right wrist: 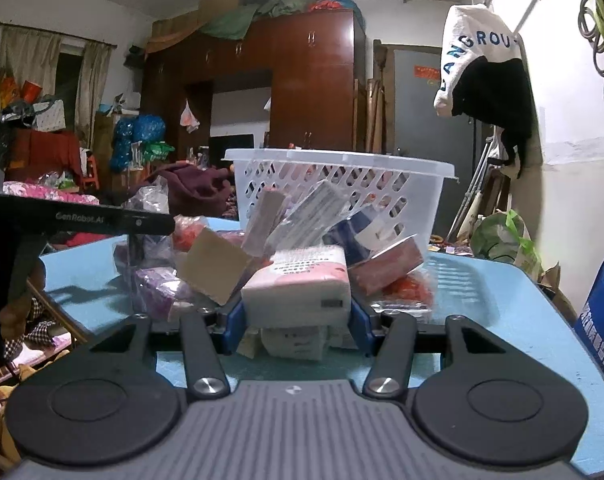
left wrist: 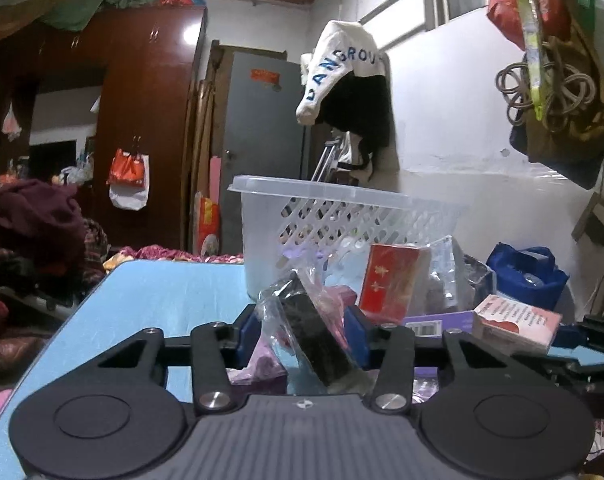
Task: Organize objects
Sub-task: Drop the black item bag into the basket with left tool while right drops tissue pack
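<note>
Cluttered all round, the room has a dark red wardrobe (right wrist: pixel 309 80) along the far wall with bundles heaped on top, a grey door (left wrist: pixel 268 120) beside it, and a white garment with blue lettering (left wrist: pixel 337 68) hanging over something black on the white wall. Nearer, a light blue table (left wrist: pixel 162 296) carries a jumble of small packets and boxes, and behind the jumble stands a white plastic lattice basket (right wrist: pixel 341 184), upright and near the table's far edge.

In the left wrist view, the left gripper (left wrist: pixel 305 338) has its blue pads drawn in close on a dark block in crinkled clear wrapping (left wrist: pixel 317 340). The block leans, its top tipped to the left, and the wrapping fills the gap between the pads, so it looks gripped. Behind it a red box with gold marks (left wrist: pixel 389 284) leans against the basket's front, and a pink-and-white packet (left wrist: pixel 517 328) lies to the right on a purple flat box (left wrist: pixel 437 324).

In the right wrist view, the right gripper (right wrist: pixel 298 320) is partly closed around a white-and-pink pack with a dotted top (right wrist: pixel 298 292); both blue pads sit right against its sides. The pack rests on top of another pale packet on the table. Just beside it to the left a brown cardboard piece (right wrist: pixel 214 272) stands tilted, and to the right a dark red box (right wrist: pixel 385 268) leans. More wrapped packets are propped against the basket's front wall. The black arm of the other tool (right wrist: pixel 82 220) crosses the left side of this view.
</note>
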A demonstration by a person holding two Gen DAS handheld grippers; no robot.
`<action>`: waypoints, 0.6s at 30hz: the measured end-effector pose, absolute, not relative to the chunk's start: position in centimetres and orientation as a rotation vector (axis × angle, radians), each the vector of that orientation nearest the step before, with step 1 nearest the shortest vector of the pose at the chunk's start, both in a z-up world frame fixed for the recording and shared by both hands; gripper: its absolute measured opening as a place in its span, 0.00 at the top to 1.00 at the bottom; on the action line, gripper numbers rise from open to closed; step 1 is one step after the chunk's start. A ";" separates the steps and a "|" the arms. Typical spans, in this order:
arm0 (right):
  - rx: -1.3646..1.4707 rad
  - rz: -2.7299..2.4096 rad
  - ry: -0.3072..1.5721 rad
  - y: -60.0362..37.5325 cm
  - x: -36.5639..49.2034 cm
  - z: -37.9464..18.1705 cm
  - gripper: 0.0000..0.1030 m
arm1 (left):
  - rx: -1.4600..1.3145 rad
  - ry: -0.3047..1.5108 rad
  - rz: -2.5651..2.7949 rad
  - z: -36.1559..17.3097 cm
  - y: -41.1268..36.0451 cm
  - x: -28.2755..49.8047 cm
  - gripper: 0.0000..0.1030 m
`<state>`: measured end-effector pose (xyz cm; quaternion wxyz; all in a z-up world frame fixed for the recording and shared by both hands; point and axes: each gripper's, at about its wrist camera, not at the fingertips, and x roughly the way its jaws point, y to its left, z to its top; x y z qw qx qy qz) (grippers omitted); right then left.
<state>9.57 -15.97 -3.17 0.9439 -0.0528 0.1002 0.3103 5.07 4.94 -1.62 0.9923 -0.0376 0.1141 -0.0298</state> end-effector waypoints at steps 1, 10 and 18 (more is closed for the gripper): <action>-0.106 0.631 0.201 -16.1 9.5 -3.0 0.46 | -0.071 0.222 -0.068 -1.6 4.8 4.9 0.53; -0.100 0.629 0.185 -16.9 9.6 -2.5 0.46 | 0.015 0.116 -0.097 -1.1 3.2 3.6 0.65; -0.081 0.622 0.142 -17.9 9.3 -1.2 0.47 | -0.004 0.076 -0.121 0.0 3.6 3.4 0.65</action>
